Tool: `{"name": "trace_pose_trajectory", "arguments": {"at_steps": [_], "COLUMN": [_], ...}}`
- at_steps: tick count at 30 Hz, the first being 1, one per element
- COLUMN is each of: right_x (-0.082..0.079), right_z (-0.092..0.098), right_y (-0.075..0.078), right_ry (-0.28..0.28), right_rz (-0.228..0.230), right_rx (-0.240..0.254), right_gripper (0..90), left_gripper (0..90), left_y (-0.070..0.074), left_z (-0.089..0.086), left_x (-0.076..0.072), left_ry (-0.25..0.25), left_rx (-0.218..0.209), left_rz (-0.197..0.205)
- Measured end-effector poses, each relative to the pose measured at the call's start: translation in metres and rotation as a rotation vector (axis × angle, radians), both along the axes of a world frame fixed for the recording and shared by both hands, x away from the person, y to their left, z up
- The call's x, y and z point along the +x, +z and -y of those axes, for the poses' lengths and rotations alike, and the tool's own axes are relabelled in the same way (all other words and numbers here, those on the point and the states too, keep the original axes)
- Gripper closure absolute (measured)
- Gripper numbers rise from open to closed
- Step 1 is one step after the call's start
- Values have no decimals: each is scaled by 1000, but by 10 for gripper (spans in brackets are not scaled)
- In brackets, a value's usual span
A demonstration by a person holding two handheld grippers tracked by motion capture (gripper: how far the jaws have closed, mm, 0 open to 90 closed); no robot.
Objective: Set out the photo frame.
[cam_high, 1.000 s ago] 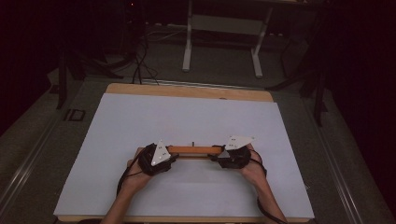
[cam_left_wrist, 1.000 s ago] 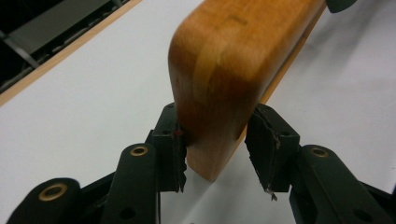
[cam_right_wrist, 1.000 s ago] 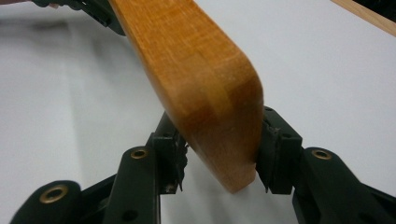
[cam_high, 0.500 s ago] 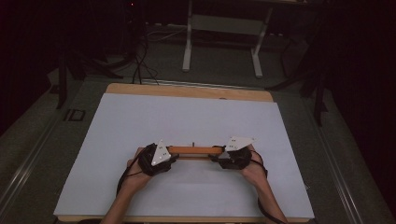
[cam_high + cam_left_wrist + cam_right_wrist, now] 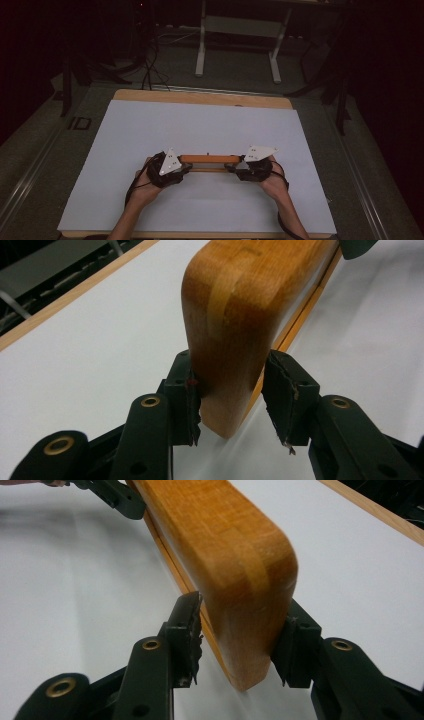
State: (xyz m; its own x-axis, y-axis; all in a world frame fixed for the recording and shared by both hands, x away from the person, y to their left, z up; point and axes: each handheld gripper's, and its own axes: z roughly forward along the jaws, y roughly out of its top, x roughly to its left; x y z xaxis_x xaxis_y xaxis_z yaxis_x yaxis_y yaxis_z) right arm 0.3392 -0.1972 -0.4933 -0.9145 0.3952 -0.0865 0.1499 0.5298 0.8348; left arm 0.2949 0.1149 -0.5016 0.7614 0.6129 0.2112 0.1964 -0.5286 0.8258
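Note:
A long orange-brown wooden bar [image 5: 210,159] with rounded ends lies across the near middle of the white tabletop [image 5: 200,125], a thin strip running along its lower side. My left gripper [image 5: 186,165] is closed on its left end, the right gripper [image 5: 232,167] on its right end. In the left gripper view the bar's end [image 5: 240,300] stands between the jaws of the left gripper [image 5: 232,390], whose pads meet its sides. In the right gripper view the right gripper [image 5: 240,630] clasps the other end [image 5: 225,545] the same way. A hand holds each gripper.
The table's wooden border [image 5: 200,97] shows along the far edge. Behind it on the dark floor stand a metal frame [image 5: 237,45] and loose cables [image 5: 150,75]. White surface stretches to both sides of the bar and beyond it.

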Motion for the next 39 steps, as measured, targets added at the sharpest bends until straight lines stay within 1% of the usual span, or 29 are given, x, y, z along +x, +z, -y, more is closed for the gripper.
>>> {"name": "trace_pose_trajectory", "arguments": {"at_steps": [9, 18, 23, 25, 29, 30, 34, 39], "right_x": [-1, -1, 0, 0, 1, 1, 2, 5], "right_z": [3, 7, 8, 8, 11, 11, 14, 16], "right_y": [4, 3, 4, 4, 5, 5, 4, 3], "right_ry": [-1, -4, -7, -11, -14, -16, -27, -40], "right_rz": [-11, -39, -61, -70, -85, -90, -111, -143], "right_rx": [37, 56, 72, 76, 89, 93, 110, 127], "right_gripper": [580, 580, 580, 581, 582, 582, 582, 580], "left_gripper": [595, 600, 602, 601, 601, 601, 601, 600], "left_y": [5, 8, 8, 9, 9, 9, 9, 6], "left_z": [-4, -5, -6, -7, -6, -6, -6, -6], "left_x": [1, 5, 8, 10, 12, 13, 16, 21], "left_ry": [-19, -32, -38, -40, -45, -46, -52, -52], "left_rx": [-63, -85, -109, -112, -137, -148, -160, -191], "left_rz": [-47, -115, -157, -165, -184, -193, -212, -245]}}
